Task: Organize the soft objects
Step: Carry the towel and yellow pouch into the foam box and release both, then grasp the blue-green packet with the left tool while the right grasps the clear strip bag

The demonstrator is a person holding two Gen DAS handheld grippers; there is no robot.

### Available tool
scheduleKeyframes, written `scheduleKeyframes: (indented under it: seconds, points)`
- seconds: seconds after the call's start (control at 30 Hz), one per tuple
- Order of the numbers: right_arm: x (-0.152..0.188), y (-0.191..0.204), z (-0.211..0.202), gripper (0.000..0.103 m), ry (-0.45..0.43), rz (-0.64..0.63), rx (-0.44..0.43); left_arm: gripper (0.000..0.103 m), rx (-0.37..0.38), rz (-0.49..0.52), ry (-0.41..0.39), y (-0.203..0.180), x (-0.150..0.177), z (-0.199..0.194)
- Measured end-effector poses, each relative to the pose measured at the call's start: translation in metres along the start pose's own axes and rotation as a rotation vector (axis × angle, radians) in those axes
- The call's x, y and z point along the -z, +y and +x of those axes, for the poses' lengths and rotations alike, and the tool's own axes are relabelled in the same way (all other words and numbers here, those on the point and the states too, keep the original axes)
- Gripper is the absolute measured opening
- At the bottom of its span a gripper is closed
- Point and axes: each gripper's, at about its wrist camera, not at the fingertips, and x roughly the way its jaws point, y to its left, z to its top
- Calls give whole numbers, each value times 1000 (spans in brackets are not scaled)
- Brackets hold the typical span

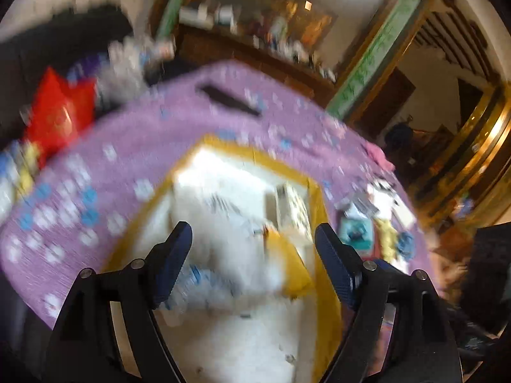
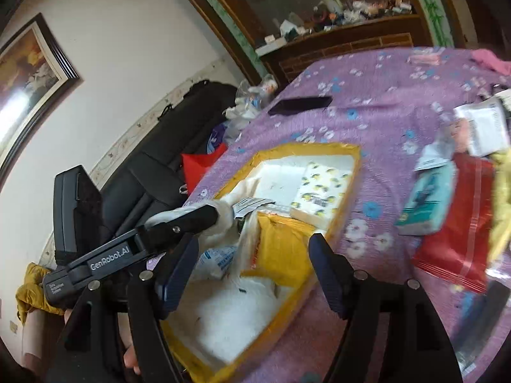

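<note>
At the far left of the right wrist view, a mustard-yellow garment (image 2: 33, 290) is lying bunched beside a black leather sofa (image 2: 153, 166) that is standing along the white wall, with a red cushion (image 2: 202, 162) resting at the sofa's near end. Next comes the left gripper (image 2: 204, 215), reaching in from the left with its black finger touching a white fluffy soft item (image 2: 223, 218) at the box's edge; whether that finger pair is pinching the item cannot be told here, though the left wrist view is showing its two blue-padded fingers (image 1: 174, 261) standing wide apart with nothing between them, hanging over the box. The shallow white foam box with yellow tape around its rim (image 2: 345, 191) is sitting on a round table covered by a purple floral cloth (image 2: 367, 121), and it is holding a white plush mass (image 2: 230, 312), a yellow plastic bag (image 2: 281, 245), a pale blue-printed packet (image 2: 217, 258) and a white pack printed with lemons (image 2: 319, 191). The right gripper (image 2: 252, 277) is hovering over the box's near part, its fingers spread wide and empty. Farther back on the cloth a flat black rectangular device (image 2: 300, 104) is lying. To the right of the box, a teal packet (image 2: 428, 201) is overlapping a shiny red plastic pouch (image 2: 460, 229), and a pink cloth (image 2: 488, 59) is lying near the table's far right edge.
</note>
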Motion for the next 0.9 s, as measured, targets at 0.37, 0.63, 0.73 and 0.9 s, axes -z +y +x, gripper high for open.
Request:
scheduleKeyframes:
  seconds: [0.37, 0.63, 0.73, 0.9]
  points:
    - [17, -51, -60, 72, -80, 120, -15, 81, -8, 133, -4, -55, 14, -10]
    - [27, -94, -95, 72, -59, 190, 112, 81, 182, 213, 68, -121, 26, -9]
    - [35, -112, -115, 72, -82, 232, 133, 81, 233, 240, 124, -145, 33, 3]
    - [49, -136, -130, 72, -87, 288, 193, 80, 246, 297, 224, -161, 58, 14]
